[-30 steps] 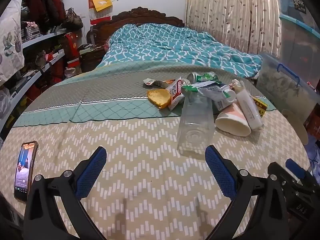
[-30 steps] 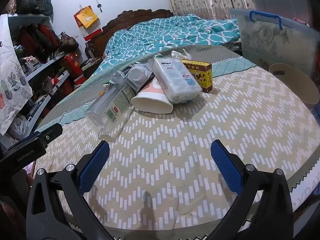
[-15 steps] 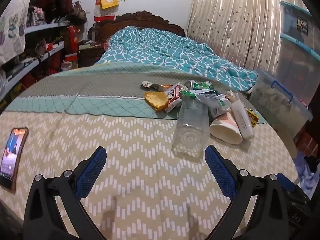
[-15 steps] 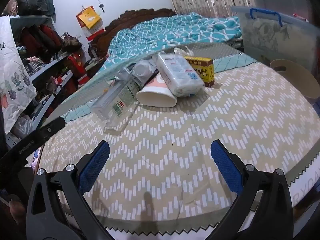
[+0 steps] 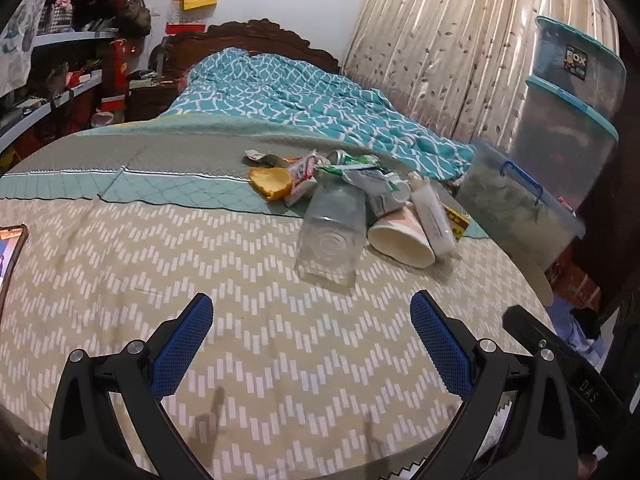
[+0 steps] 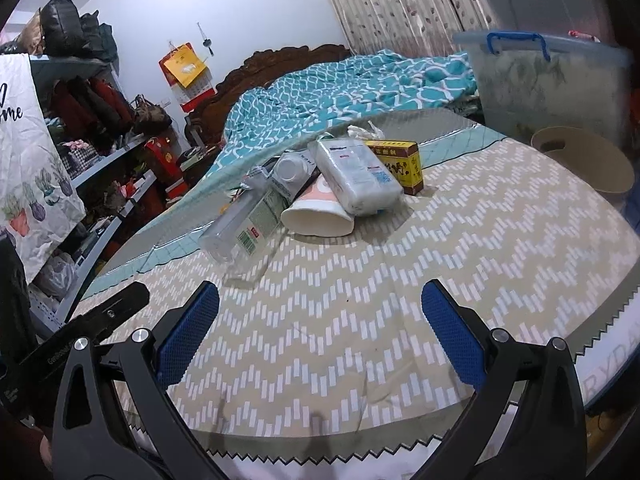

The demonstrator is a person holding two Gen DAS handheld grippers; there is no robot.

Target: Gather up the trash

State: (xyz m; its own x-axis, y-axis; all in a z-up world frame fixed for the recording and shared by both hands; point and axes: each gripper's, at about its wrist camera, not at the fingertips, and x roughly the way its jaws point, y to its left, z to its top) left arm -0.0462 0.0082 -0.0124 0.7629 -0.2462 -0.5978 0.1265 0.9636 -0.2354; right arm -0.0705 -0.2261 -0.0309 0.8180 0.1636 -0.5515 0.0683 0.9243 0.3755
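Observation:
A heap of trash lies on the zigzag bedspread (image 5: 240,280). It holds a clear plastic bottle (image 5: 332,232) (image 6: 240,228) on its side, a paper cup (image 5: 400,236) (image 6: 316,212), a white tissue pack (image 6: 356,176), a yellow box (image 6: 400,160), an orange wrapper (image 5: 272,182) and several crumpled packets. My left gripper (image 5: 312,340) is open, short of the bottle's base with nothing between its fingers. My right gripper (image 6: 320,328) is open too, near the bed's foot edge, well short of the heap.
A phone (image 5: 10,256) lies at the bedspread's left edge. A beige bin (image 6: 584,164) stands off the bed's right side, beside lidded plastic storage boxes (image 5: 520,200). Cluttered shelves (image 6: 100,152) line the left wall. A teal quilt (image 5: 300,104) covers the far half.
Both views have shifted slightly. The left gripper has turned right, so the phone slid to the frame edge. The right gripper has drawn back toward the foot edge. Both stayed open.

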